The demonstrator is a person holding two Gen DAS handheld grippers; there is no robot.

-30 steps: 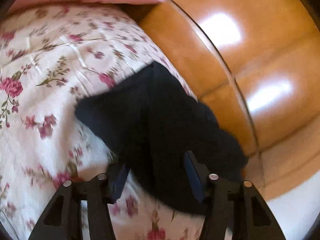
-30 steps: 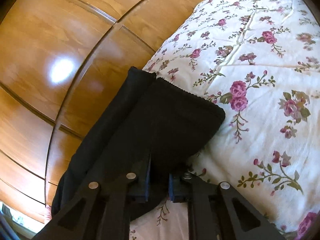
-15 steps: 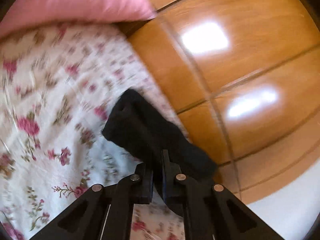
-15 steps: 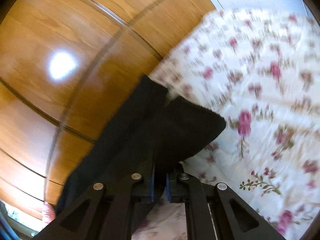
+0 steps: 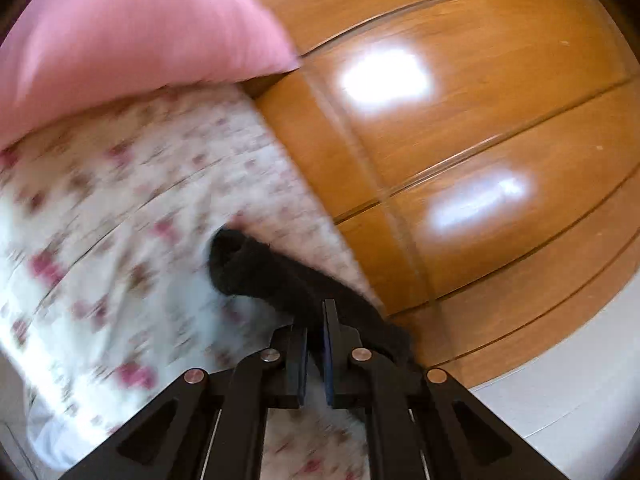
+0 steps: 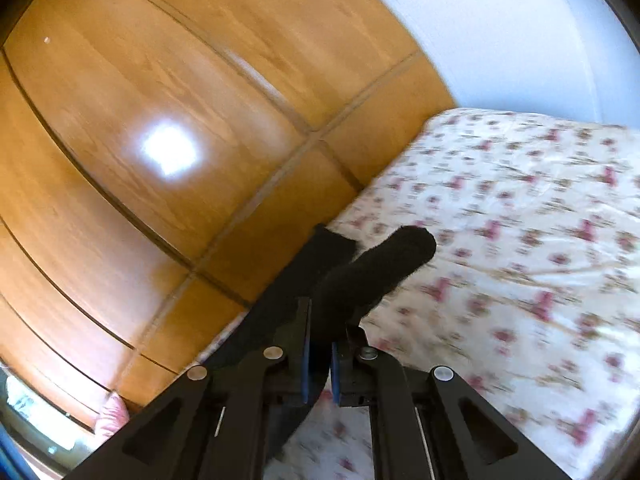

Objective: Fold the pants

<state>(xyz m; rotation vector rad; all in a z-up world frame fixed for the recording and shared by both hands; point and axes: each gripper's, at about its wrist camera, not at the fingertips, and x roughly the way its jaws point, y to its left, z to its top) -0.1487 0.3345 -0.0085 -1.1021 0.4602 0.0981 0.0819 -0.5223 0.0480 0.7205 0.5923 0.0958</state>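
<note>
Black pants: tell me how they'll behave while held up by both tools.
Likely floppy: the black pants droop and bunch past the right tool rather than holding shape. Probably light, since the left tool holds them by one narrow pinch. The fuzzy-looking fabric seems unlikely to slip.

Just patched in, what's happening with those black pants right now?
A person holds a tool in each hand, and both are clamped on the black pants. The left tool and the right tool each pinch dark fabric, and the pants look lifted above the floral bedspread near the wooden wardrobe. A pink pillow lies at the bed's head. Both views are motion-blurred.
</note>
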